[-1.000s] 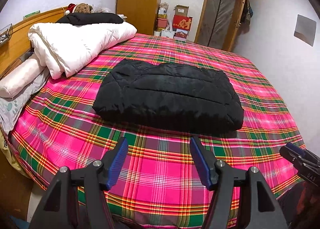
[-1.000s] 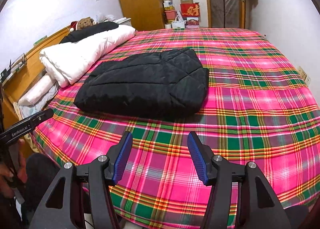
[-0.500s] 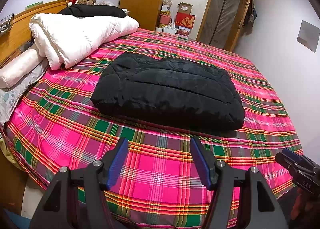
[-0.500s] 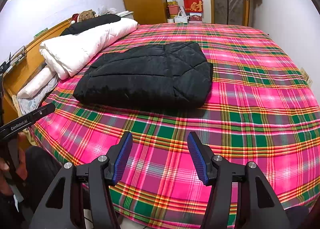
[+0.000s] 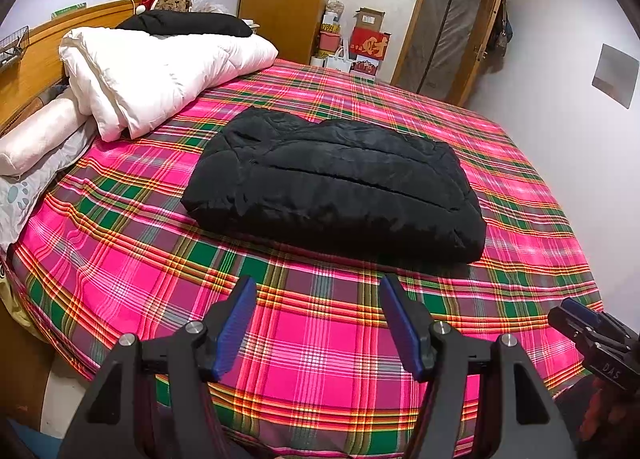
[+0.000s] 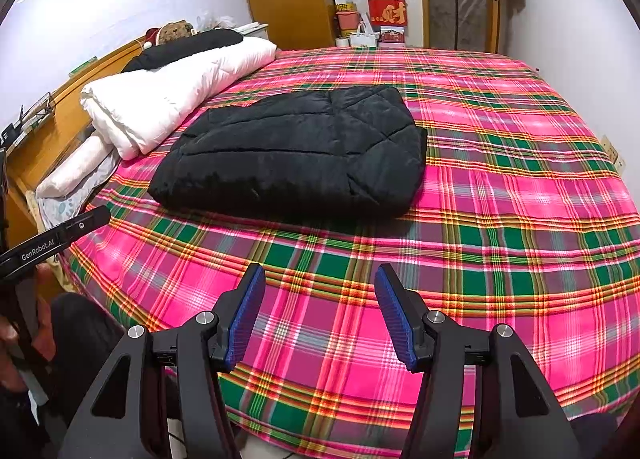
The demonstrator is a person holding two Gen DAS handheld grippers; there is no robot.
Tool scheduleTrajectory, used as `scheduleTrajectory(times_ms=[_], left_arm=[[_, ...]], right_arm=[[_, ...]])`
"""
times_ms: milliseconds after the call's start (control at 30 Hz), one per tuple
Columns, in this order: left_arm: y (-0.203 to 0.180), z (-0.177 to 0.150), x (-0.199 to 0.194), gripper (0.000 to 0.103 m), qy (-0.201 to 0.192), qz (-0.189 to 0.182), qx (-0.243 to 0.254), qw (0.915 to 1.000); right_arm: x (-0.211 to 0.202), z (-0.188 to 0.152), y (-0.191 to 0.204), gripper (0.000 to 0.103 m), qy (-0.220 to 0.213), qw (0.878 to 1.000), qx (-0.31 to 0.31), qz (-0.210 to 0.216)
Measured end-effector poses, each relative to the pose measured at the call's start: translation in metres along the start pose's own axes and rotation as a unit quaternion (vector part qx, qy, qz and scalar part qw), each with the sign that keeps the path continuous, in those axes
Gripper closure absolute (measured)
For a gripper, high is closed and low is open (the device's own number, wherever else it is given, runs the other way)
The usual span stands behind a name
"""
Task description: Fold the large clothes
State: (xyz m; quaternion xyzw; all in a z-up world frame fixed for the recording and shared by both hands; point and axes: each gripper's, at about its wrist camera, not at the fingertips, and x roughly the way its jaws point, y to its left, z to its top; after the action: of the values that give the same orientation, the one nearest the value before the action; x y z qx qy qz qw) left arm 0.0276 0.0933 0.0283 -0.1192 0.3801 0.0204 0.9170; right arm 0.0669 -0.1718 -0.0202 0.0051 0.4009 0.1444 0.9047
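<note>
Jacket (image 5: pixel 336 187), black and quilted, folded into a thick rectangle at mid-frame on the bed (image 5: pixel 320 339) with its pink, green and yellow plaid cover. White duvet (image 5: pixel 160 75), rolled, lies at upper left beside the wooden headboard (image 5: pixel 36 59). Left claw (image 5: pixel 318 323) and right claw (image 6: pixel 320 311), lower centre of their own views, stand open and empty above the near edge of the bed, well apart from the jacket.

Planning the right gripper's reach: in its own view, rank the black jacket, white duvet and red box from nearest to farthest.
1. Black jacket, folded mid-bed, just ahead of the right gripper.
2. White duvet, left, by the headboard.
3. Red box, floor beyond the bed.
</note>
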Motion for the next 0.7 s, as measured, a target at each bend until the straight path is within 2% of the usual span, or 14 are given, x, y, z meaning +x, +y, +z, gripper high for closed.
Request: scheduleTrajectory(times_ms=[700], left_arm=[[0.0012,0.0027,-0.0045,0.037,-0.004,-0.005,-0.014,0.9999]], right_arm=[[-0.003,0.0013,0.0009,0.045,0.0,1.0,0.001,0.001]])
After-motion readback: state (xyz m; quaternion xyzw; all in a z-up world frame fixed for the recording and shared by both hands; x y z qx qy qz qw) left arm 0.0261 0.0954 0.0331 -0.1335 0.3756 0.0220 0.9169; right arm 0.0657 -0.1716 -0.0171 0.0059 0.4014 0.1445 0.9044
